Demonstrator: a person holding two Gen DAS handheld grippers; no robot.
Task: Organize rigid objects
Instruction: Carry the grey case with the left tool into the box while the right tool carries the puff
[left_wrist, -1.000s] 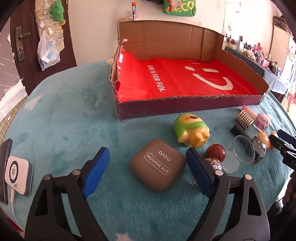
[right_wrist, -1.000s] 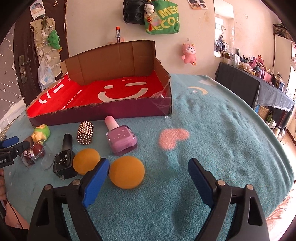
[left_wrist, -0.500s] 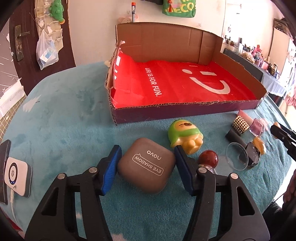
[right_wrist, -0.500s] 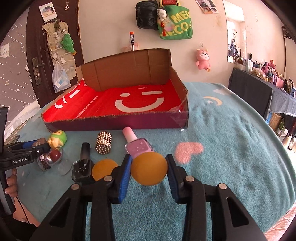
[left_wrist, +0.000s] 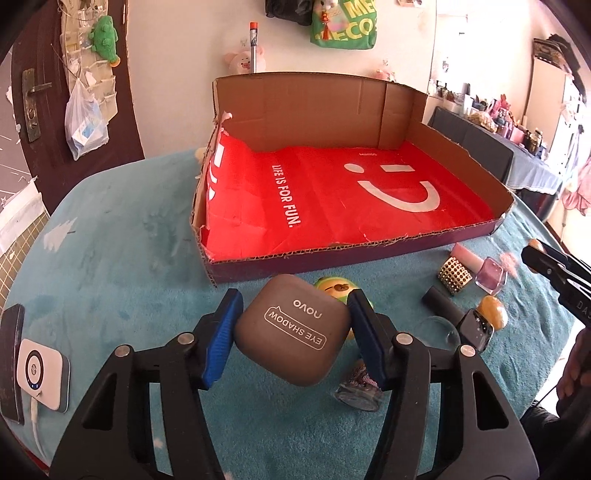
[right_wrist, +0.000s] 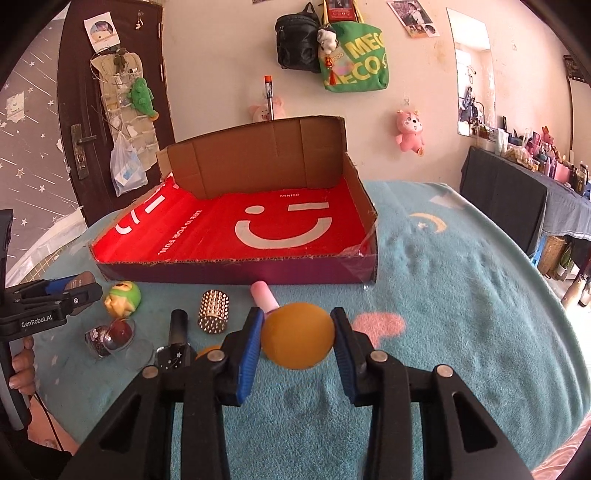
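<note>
My left gripper (left_wrist: 293, 332) is shut on a grey eye shadow case (left_wrist: 293, 334) and holds it tilted above the teal cloth, in front of the cardboard box (left_wrist: 332, 254) with a red lining. My right gripper (right_wrist: 297, 339) is shut on an orange sponge ball (right_wrist: 297, 339), lifted just before the box's front wall (right_wrist: 236, 275). On the cloth lie a green and yellow toy (right_wrist: 123, 298), a studded gold cylinder (right_wrist: 213, 312), a pink nail polish bottle (left_wrist: 489, 275), a black bottle (right_wrist: 176, 339) and a second orange ball (left_wrist: 493, 317).
A glittery jar with a red ball (right_wrist: 109, 334) and a clear round lid (left_wrist: 439, 330) lie near the toy. A white device (left_wrist: 40, 373) and a dark phone (left_wrist: 11, 362) sit at the cloth's left edge. A dark side table (right_wrist: 517, 199) stands to the right.
Both grippers closed on their objects and lifted them: the left took the eye shadow case, the right took the orange ball. Both moved up and toward the box.
</note>
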